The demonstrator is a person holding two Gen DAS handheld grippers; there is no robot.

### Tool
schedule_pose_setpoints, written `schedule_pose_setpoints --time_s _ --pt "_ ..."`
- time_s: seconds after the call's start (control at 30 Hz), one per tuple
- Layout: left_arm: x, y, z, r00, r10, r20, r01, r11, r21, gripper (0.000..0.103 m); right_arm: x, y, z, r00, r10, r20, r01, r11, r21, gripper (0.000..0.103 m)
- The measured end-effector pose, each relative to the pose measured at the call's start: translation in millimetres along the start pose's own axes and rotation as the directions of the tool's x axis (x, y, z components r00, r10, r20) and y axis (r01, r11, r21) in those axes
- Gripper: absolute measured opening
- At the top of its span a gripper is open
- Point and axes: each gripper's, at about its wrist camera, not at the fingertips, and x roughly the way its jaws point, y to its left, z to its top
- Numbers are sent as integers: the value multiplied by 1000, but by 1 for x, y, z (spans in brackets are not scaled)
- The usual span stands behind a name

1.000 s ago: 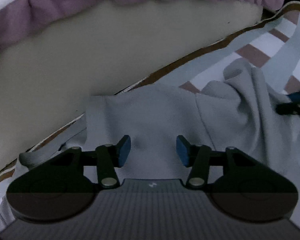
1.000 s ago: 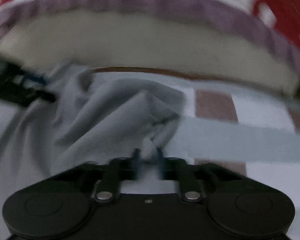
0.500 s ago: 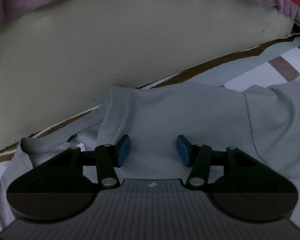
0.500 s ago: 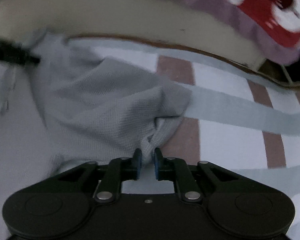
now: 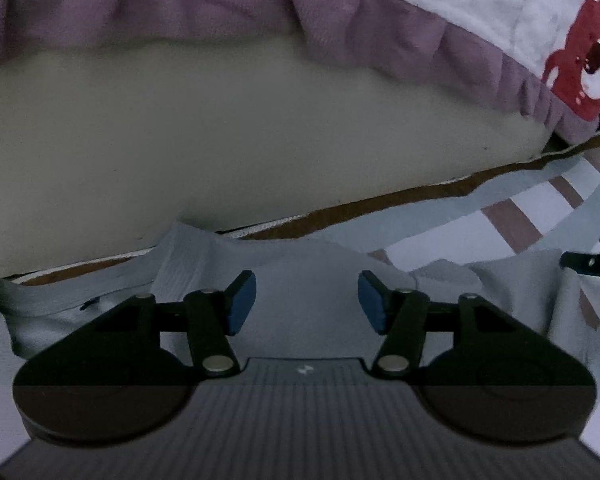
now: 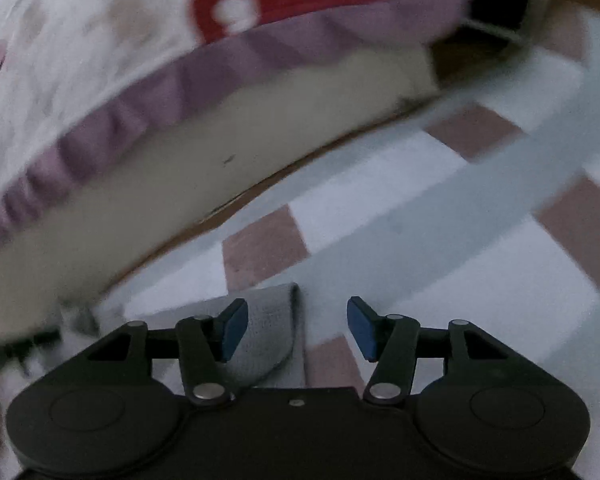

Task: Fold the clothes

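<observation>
One grey garment (image 5: pixel 300 280) lies crumpled on the checked sheet (image 6: pixel 400 272), spreading under and ahead of the left gripper (image 5: pixel 307 304), whose two blue pads stand wide apart with nothing between them. A folded corner of it (image 6: pixel 268 332) sits just inside the left pad of the right gripper (image 6: pixel 297 328), likewise spread and released, with bare sheet ahead and to that claw's right. Beyond both claws, one cream mattress edge (image 5: pixel 220 140) under one purple frilled cover (image 5: pixel 380 40) closes off the far side.
</observation>
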Motion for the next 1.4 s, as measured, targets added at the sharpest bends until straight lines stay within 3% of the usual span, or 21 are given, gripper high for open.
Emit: schedule_pose_setpoints --time_s 0.03,0.1,0.13,0.17,0.23,0.37,0.5,0.63,0.8,0.87,0.9,0.93,1.0,1.03,1.1,1.2,1.27,1.4 --pt "3 -1 1 1000 5 0 -5 1000 -2 56 3 7 -1 1000 6 2 -6 998 -67 61" --pt "8 -3 2 1000 10 -2 -10 1000 1 56 7 24 -8 999 29 -16 -32 975 -218 48" --pt "11 -5 2 1000 11 -5 -11 1000 10 56 9 37 -10 1000 12 -22 -18 950 -311 15" --pt "14 -7 1 1000 13 -9 -13 1000 20 56 10 48 -12 1000 -9 -14 2 920 -391 6" --pt "20 -11 2 1000 19 -10 -19 999 42 56 -4 59 -10 995 -27 95 67 891 -450 6" --pt "25 -15 3 998 55 -11 -54 997 63 56 -47 55 -3 957 -43 287 147 924 -353 6" --pt "34 -18 0 992 119 -35 -116 989 88 56 -36 49 -4 960 -146 240 225 912 -344 5" --pt "40 -23 -4 985 166 -38 -160 978 133 59 -41 37 1 949 -206 238 269 925 -270 5" --pt "40 -25 0 984 168 -65 -165 985 58 62 -48 23 6 932 -280 229 323 930 -176 8" --pt "28 -29 -1 992 113 -51 -111 993 27 60 -51 17 9 924 -309 223 344 929 -138 12" --pt "21 -35 -2 995 91 -35 -90 995 40 60 -57 16 11 926 -296 235 331 936 -124 15" --pt "15 -46 -4 997 79 -19 -78 995 70 60 -67 17 13 942 -235 238 269 956 -120 16" --pt "5 -62 -10 999 30 -23 -28 994 102 60 -75 18 15 986 -96 136 111 988 -105 30" --pt "3 -68 -13 999 1 -43 3 995 102 60 -79 19 16 996 -24 85 31 995 -91 39" --pt "2 -77 -21 995 -52 -88 60 994 96 60 -82 20 18 995 96 -15 -97 993 -65 41" --pt "0 -89 -31 981 -119 -152 133 987 90 60 -56 25 14 980 90 -179 -110 988 -107 49" --pt "1 -96 -37 980 -120 -159 139 983 118 60 -41 26 11 960 83 -266 -119 985 -122 50" --pt "1 -100 -42 981 -124 -147 143 981 129 60 -23 20 10 958 94 -273 -111 993 -47 52"
